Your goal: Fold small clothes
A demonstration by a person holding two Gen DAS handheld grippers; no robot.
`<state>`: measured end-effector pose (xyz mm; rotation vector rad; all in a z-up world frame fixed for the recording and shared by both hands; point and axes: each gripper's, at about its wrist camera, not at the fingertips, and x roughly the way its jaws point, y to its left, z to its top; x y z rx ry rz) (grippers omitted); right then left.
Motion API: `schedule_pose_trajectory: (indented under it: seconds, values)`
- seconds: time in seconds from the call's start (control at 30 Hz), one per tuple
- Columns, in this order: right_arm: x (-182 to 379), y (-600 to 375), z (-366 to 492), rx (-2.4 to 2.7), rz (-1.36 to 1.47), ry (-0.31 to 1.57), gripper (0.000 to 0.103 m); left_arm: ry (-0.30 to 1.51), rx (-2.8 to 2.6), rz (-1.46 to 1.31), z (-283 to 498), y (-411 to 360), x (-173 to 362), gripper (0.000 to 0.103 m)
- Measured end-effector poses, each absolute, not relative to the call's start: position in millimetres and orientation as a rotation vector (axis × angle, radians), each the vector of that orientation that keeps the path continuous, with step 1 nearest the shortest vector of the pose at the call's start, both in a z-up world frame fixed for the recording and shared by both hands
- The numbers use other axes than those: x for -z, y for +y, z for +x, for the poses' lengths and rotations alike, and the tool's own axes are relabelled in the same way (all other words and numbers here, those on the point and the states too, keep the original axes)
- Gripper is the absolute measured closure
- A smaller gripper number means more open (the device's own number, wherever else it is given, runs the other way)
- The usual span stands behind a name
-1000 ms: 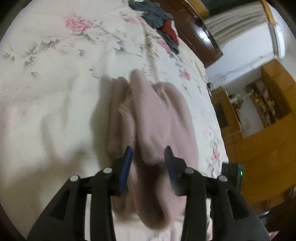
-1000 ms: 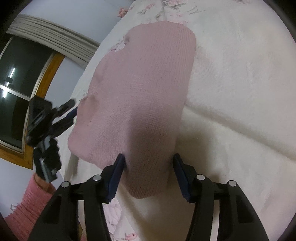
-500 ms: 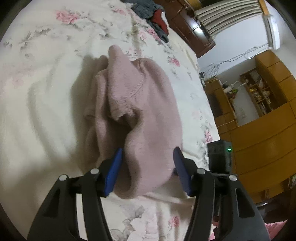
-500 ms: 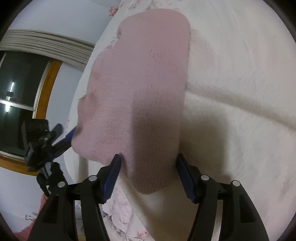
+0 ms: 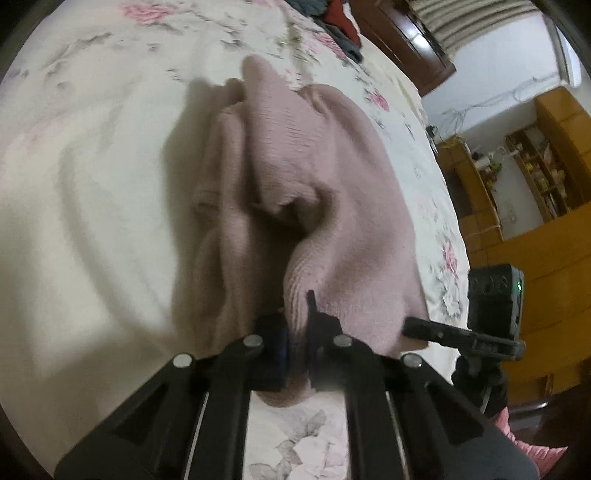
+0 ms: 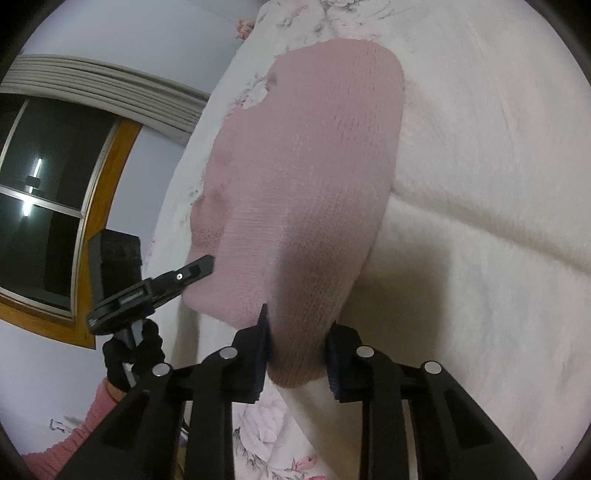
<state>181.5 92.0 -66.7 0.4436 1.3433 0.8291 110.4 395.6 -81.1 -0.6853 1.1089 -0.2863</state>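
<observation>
A pink knit sweater (image 5: 325,166) lies partly folded and bunched on the floral bedsheet (image 5: 92,192). My left gripper (image 5: 297,332) is shut on its near hem, with a ridge of knit squeezed between the fingers. In the right wrist view the same sweater (image 6: 314,177) stretches away smooth. My right gripper (image 6: 297,356) has its jaws drawn in on a thick near corner, and fabric fills the gap. The left gripper (image 6: 195,267) shows at the sweater's left edge. From the left wrist view, the right gripper (image 5: 424,326) touches the sweater's right corner.
A heap of dark grey and red clothes (image 5: 332,22) lies at the bed's far end by a dark wooden headboard (image 5: 406,44). Wooden cabinets (image 5: 554,192) stand beyond the bed's right edge. A window (image 6: 44,206) is on the left. A black-gloved hand (image 6: 133,354) holds the left gripper.
Both grippers stood open around the sweater's near edge. The left has now shut on the hem and the right jaws have narrowed onto the corner.
</observation>
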Motion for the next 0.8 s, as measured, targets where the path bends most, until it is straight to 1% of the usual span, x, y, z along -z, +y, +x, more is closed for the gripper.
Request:
schedule_pose_trajectory:
  seconds: [0.13,0.27,0.33,0.4,0.43,0.47,0.5,0.53,0.57,0.6,0.63,0.8]
  values:
    - [81,96,176,-0.804,0.394,1.379,0.078,1.139,0.278,-0.661,109,397,96,0.097]
    - [88,104,171,-0.792,0.326,1.367,0.078,1.139,0.285,-0.691,109,400,103,0.097]
    - [88,106,172,-0.791,0.325,1.372,0.077,1.139,0.289,-0.688,111,398,101,0.094]
    - [86,107,174,-0.795,0.312,1.369,0.073,1.139,0.303,-0.688,112,399,95,0.091]
    - [83,107,174,-0.8,0.311,1.367,0.07,1.133,0.309,-0.693,110,401,92,0.089]
    - [78,105,175,-0.808,0.318,1.363,0.066,1.12,0.321,-0.697,109,403,84,0.08]
    - [76,101,174,-0.807,0.326,1.356,0.064,1.104,0.328,-0.701,106,405,79,0.074]
    - [71,97,176,-0.805,0.337,1.343,0.062,1.075,0.334,-0.706,104,409,72,0.062]
    - [69,92,178,-0.804,0.342,1.333,0.058,1.047,0.337,-0.712,103,413,65,0.054]
    - [65,88,181,-0.795,0.345,1.319,0.055,1.015,0.341,-0.718,105,419,56,0.052]
    - [62,85,183,-0.787,0.346,1.306,0.053,0.995,0.334,-0.717,110,423,51,0.052]
    - [54,84,194,-0.768,0.362,1.284,0.052,0.964,0.296,-0.711,156,432,39,0.051]
